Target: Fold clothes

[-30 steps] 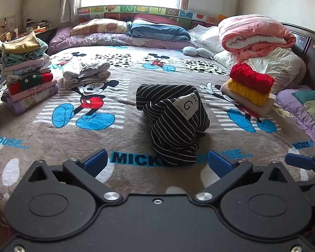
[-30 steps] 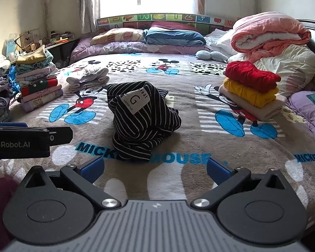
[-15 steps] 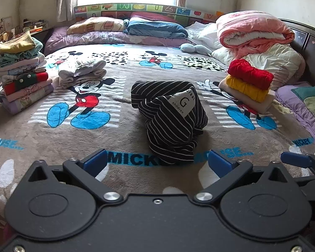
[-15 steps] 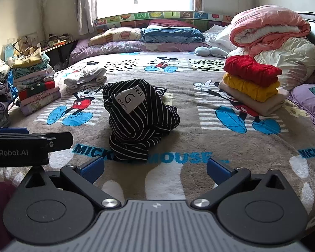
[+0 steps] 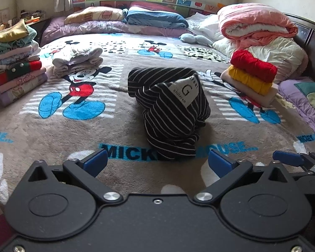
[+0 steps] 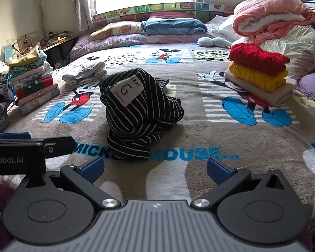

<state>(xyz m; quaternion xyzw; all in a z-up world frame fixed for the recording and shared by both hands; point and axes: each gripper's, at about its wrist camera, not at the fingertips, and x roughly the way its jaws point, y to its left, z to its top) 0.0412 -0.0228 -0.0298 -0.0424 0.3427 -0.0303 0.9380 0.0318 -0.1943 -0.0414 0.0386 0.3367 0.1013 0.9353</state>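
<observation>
- Your left claw [image 5: 156, 161] sits at the bottom of its frame with both blue pads spread wide and nothing between them; it hangs just above the bed [image 5: 52, 134].
- Your right claw [image 6: 155, 169] is the same: spread wide, empty, low in its frame over the blanket.
- From the left claw, the striped garment [image 5: 168, 109] lies straight ahead, centre of the frame and a touch right of the midline. Its near hem almost reaches the gap between the pads.
- From the right claw, the same bundle [image 6: 136, 113] sits ahead but left of centre, its near hem close to the left pad.
- So the bundle lies between your two claws, with the left one squarer to it and, by my judgement, slightly nearer.
- It is crumpled in a heap, not flat. Its long axis runs away from you, from the near hem up to the hump at mid-frame, with the white label [image 5: 184, 90] on top.
- Beyond it, folded stacks stand at the left edge [image 5: 14, 63], upper left of centre [image 5: 77, 61] and the right [image 5: 252, 77], all well apart from the bundle.
</observation>
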